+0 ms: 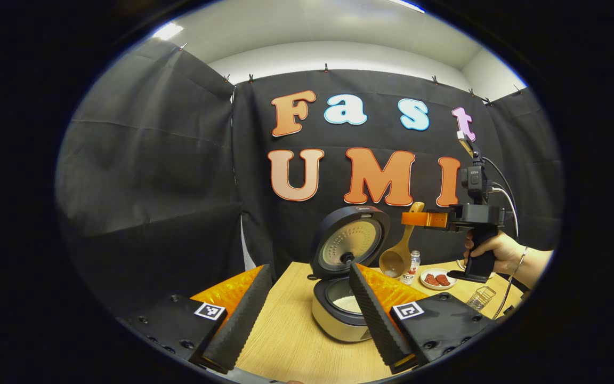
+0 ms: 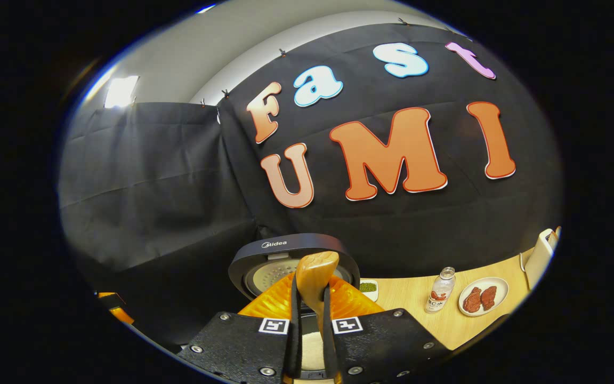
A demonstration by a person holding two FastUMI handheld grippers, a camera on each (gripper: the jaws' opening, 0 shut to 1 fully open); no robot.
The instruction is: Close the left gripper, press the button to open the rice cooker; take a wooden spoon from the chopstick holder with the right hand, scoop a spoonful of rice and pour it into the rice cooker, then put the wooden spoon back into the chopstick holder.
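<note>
I have the spoon [image 1: 402,245] in my right gripper [image 2: 311,325], the jaws closed flat on its handle near the top end. In the left gripper view it hangs bowl-down just right of the cooker [image 1: 345,277] and above the counter [image 1: 296,336]. It is carved wood — light, stiff, smooth with a slight sheen. The handle is a flat tapering strip, so the pads have two broad faces to press on. I judge the hold sound, though gripping so high leaves the bowl a long lever, and any twist of my wrist will swing it. Whether rice sits in the bowl I cannot tell.

The cooker stands open, its round dark lid [image 1: 350,240] tipped up behind the pot. The lid's inner plate is pale metal, dimpled with small holes, and white rice lies in the pot below. The body is cream with a dark rim, rounded and heavy-looking, so I doubt a light knock would shift it.

My left gripper [image 1: 307,314] hovers in front of the cooker, jaws spread wide and holding nothing. Its ribbed pads [image 1: 237,314] look soft and grippy.

Right of the cooker stand a small clear bottle [image 2: 440,290] and a white plate [image 2: 483,296] with red pieces on it — both well apart from the spoon. The counter is pale wood-grain, smooth and flat.
</note>
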